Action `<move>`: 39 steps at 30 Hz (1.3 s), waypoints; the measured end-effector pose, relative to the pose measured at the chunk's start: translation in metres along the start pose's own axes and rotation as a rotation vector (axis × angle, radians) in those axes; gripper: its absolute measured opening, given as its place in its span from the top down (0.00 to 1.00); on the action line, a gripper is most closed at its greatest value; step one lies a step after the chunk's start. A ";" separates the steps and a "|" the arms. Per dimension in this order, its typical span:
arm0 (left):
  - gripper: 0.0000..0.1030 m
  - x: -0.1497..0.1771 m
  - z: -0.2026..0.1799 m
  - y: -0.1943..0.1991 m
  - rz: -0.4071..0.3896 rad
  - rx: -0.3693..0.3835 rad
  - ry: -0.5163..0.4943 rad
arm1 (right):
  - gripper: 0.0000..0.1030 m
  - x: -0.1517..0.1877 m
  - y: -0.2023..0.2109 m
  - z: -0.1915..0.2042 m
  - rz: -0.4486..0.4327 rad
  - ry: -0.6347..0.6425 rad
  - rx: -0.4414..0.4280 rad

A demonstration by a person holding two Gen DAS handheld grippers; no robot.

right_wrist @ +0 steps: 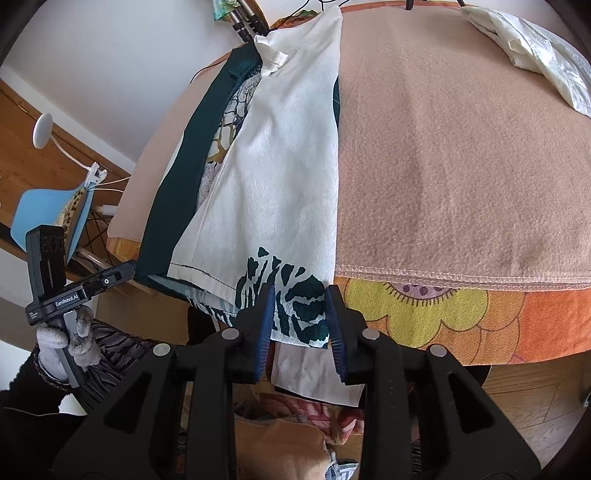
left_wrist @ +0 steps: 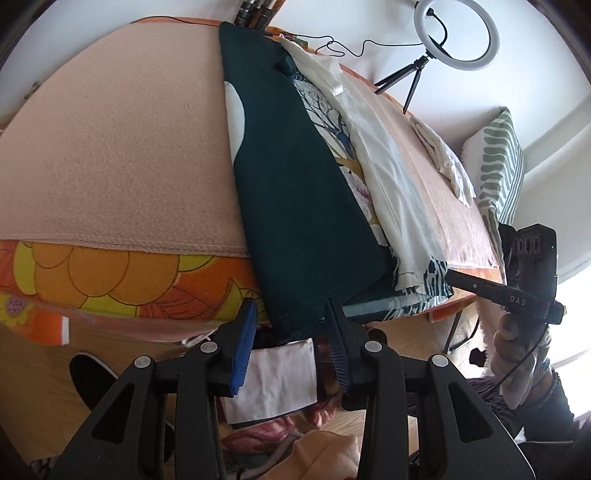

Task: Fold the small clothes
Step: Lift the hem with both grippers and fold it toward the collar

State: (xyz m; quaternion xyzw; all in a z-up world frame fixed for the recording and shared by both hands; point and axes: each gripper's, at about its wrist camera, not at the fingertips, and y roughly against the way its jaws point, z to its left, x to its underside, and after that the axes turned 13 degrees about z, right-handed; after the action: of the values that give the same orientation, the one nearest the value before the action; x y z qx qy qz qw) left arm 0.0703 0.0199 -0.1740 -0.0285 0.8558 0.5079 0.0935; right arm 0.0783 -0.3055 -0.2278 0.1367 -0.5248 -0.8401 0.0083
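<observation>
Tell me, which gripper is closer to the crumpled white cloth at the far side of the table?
Right. The right gripper sits at the near edge, on the crumpled white cloth's side. The left gripper is further over, beyond the dark green garment.

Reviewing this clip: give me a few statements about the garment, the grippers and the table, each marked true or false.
1. Both grippers are open. True: left gripper and right gripper each show a gap between the pads.
2. The garment is rolled into a ball. False: it lies long and flat, its hem hanging over the table's near edge.
3. A peach blanket covers the table. True.
4. The ring light lies on the garment. False: it stands on a small tripod beyond it.
5. A crumpled white cloth lies apart from the garment. True.
</observation>
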 end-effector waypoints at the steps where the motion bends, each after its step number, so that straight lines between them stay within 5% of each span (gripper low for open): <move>1: 0.77 0.000 -0.002 0.000 -0.014 -0.009 -0.010 | 0.71 0.000 -0.002 0.001 -0.002 0.002 0.004; 2: 1.00 0.000 -0.003 -0.001 -0.023 -0.020 -0.021 | 0.71 0.000 -0.002 0.003 -0.003 0.011 0.008; 4: 0.99 0.000 -0.003 0.000 -0.053 -0.021 -0.028 | 0.81 -0.002 -0.004 0.005 0.002 0.013 0.004; 5: 0.99 0.000 -0.003 0.002 -0.062 -0.020 -0.028 | 0.93 -0.003 -0.007 0.003 0.018 0.003 -0.012; 17: 0.99 -0.002 -0.007 0.035 -0.159 -0.024 -0.061 | 0.97 -0.011 0.012 -0.014 -0.053 -0.116 -0.177; 22: 0.99 0.001 -0.016 0.024 -0.115 -0.066 -0.134 | 0.97 -0.010 0.016 0.000 -0.071 -0.050 -0.079; 23: 0.99 0.002 -0.016 0.020 -0.100 -0.068 -0.142 | 0.96 -0.010 0.015 0.003 -0.062 -0.031 -0.047; 27: 0.93 0.006 -0.014 0.010 -0.021 -0.064 -0.148 | 0.60 -0.001 0.004 -0.003 -0.005 -0.047 -0.032; 32: 0.88 0.001 -0.002 0.019 -0.023 -0.034 -0.088 | 0.60 0.003 0.002 -0.005 -0.004 -0.029 -0.047; 39: 0.83 -0.009 0.011 0.007 0.032 0.046 0.017 | 0.96 0.000 -0.008 0.007 0.021 0.033 -0.031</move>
State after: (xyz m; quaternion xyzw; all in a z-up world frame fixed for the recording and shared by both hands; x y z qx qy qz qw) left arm 0.0800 0.0329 -0.1715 -0.0172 0.8684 0.4892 0.0788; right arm 0.0778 -0.2957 -0.2320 0.1449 -0.5130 -0.8456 0.0277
